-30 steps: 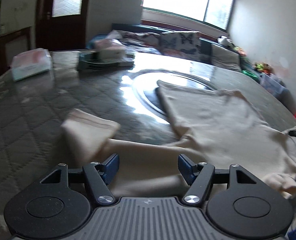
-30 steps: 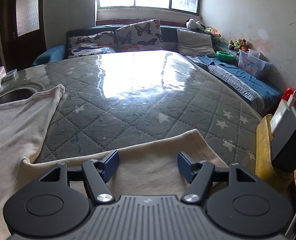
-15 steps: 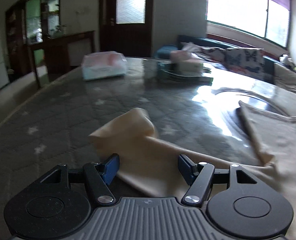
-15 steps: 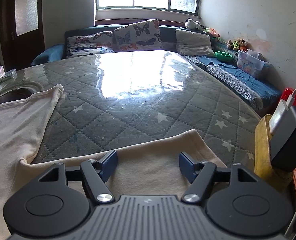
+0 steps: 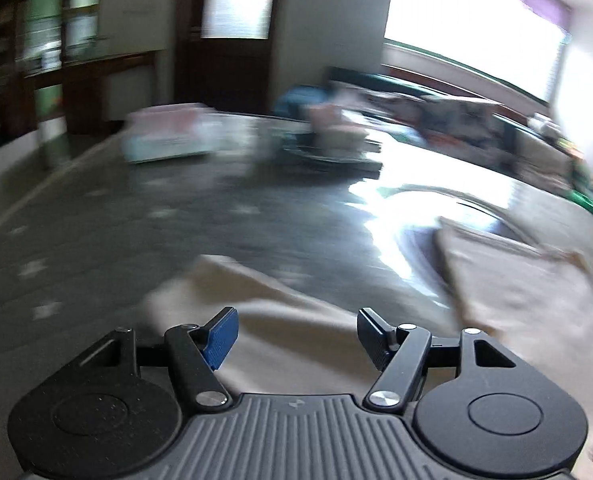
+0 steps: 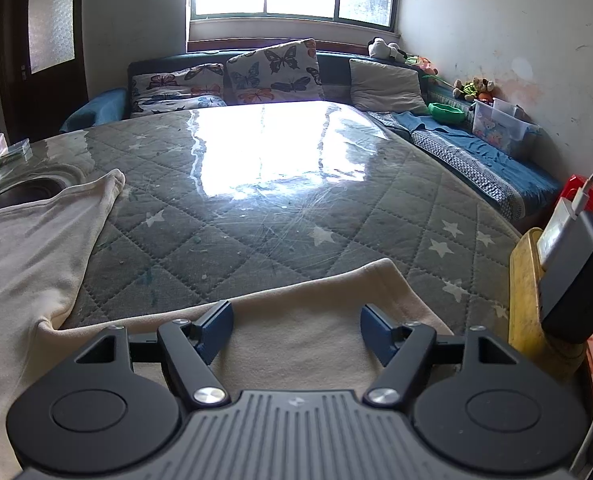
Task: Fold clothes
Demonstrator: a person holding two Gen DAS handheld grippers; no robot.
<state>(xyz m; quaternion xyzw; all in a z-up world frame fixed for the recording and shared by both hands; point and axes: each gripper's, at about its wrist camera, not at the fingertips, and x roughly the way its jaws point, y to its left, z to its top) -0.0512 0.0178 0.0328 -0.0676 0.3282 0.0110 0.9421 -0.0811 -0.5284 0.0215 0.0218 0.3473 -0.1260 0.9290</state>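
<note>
Cream garment (image 6: 28,248) hem at table (image 6: 256,220) edge; R tool (image 6: 296,330) spread, just widening.

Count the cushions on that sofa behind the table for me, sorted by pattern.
Butterfly-print cushions: 3, one upright, one leaning at its left, one lying flat in front
Plain grey cushions: 1
Total: 4

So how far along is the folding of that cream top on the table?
Barely begun: the cream top lies spread flat, nothing visibly folded. The right gripper, jaws just opening, and the left gripper hover open over its sleeves, gripping nothing. All folds remain.
</note>
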